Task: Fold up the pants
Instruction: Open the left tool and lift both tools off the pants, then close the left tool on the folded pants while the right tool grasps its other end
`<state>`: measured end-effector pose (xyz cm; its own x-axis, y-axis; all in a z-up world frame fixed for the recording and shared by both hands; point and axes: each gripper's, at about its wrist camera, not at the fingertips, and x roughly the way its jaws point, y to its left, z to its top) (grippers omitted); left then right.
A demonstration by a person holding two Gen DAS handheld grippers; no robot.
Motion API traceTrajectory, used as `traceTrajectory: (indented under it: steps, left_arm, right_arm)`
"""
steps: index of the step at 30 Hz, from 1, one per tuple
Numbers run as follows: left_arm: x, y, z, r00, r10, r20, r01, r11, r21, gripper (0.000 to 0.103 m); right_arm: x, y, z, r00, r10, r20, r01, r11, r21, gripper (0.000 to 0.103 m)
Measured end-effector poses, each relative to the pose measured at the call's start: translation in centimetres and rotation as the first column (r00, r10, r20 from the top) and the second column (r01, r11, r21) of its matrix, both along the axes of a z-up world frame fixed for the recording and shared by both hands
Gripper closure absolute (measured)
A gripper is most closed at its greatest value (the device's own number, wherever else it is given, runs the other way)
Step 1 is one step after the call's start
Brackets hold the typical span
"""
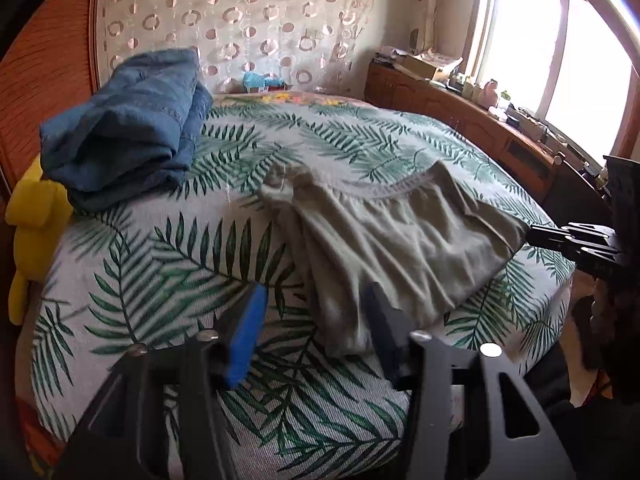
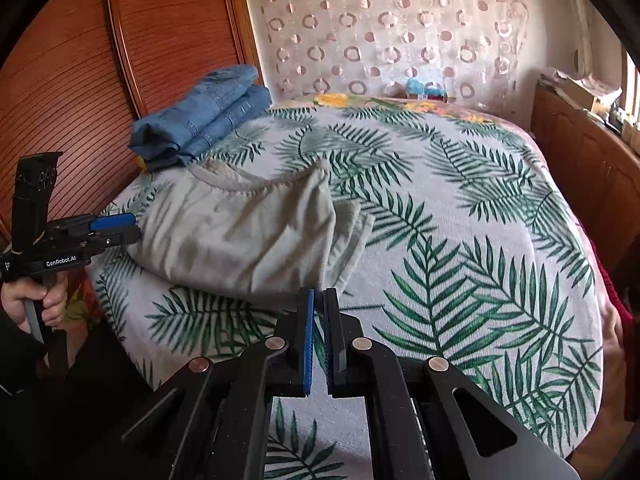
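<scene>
Grey-beige pants lie folded on the leaf-print bedspread, waistband toward the far side. They also show in the right wrist view. My left gripper is open, its jaws standing either side of the near edge of the pants, holding nothing. It shows from the side in the right wrist view, at the left edge of the pants. My right gripper is shut and empty, just short of the near corner of the pants. It shows in the left wrist view, touching the right corner of the pants.
Folded blue jeans lie at the back left of the bed, near the wooden headboard. A yellow soft toy sits at the left edge. A wooden cabinet with clutter runs under the window on the right.
</scene>
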<state>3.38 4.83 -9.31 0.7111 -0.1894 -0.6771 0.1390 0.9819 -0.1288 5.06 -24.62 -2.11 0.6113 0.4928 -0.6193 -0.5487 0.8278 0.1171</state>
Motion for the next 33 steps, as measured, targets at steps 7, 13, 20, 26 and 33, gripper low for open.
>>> traceTrajectory:
  steps: [7,13,20,26,33]
  left_arm:
    - [0.9,0.2,1.0,1.000,0.016,0.027,-0.016,1.000,-0.003,0.022]
    - [2.7,-0.2,0.9,1.000,0.010,0.014,-0.011,1.000,0.023,0.021]
    - [5.2,-0.8,0.3,1.000,-0.010,-0.020,0.011,0.999,0.034,0.019]
    - [6.5,-0.7,-0.1,0.999,-0.008,-0.046,0.010,0.999,0.050,0.019]
    - [7.4,-0.8,0.0,0.998,-0.033,-0.062,0.035,0.998,0.046,0.019]
  right_arm:
    - [0.0,-0.2,0.8,0.999,-0.008,0.033,0.007,1.000,0.016,0.098]
    - [1.0,0.6,0.7,0.999,-0.015,0.031,0.015,1.000,0.010,0.079]
    - [3.3,1.6,-0.3,0.999,-0.039,0.004,0.039,0.999,0.017,0.044]
    - [5.6,2.5,-1.2,0.998,-0.052,-0.041,0.052,0.999,0.014,0.043]
    - [7.0,3.7,-1.7,0.997,-0.059,-0.057,0.058,0.998,-0.011,0.044]
